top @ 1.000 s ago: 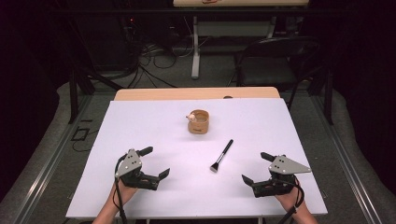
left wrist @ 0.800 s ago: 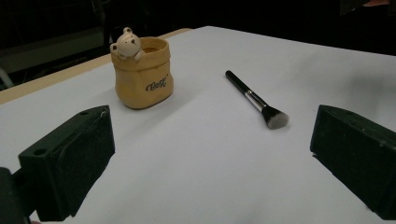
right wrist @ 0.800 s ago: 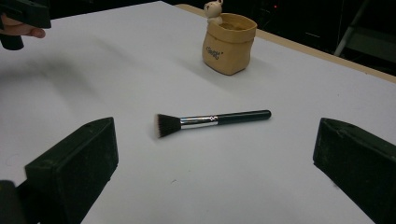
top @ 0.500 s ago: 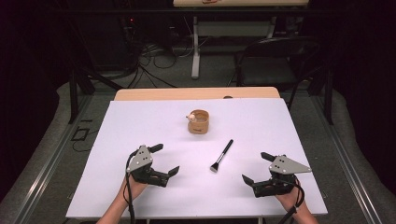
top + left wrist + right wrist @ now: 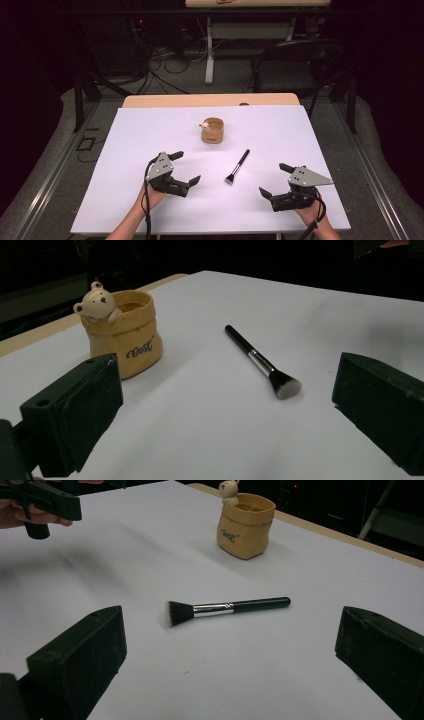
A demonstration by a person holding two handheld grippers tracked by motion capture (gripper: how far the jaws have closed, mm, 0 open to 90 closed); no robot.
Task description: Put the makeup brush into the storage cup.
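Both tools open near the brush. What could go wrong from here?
1. The brush lies flat on the table; its thin handle may roll or skid when pinched.
2. The left tool could flatten the bristles.
3. The bear pot stands close behind; a swing might tip it.

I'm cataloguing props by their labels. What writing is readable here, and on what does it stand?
"BeSt", or close to it: dark script on the front of the bear pot; the letters are small and I can't be sure of them.
Brush: no legible writing.
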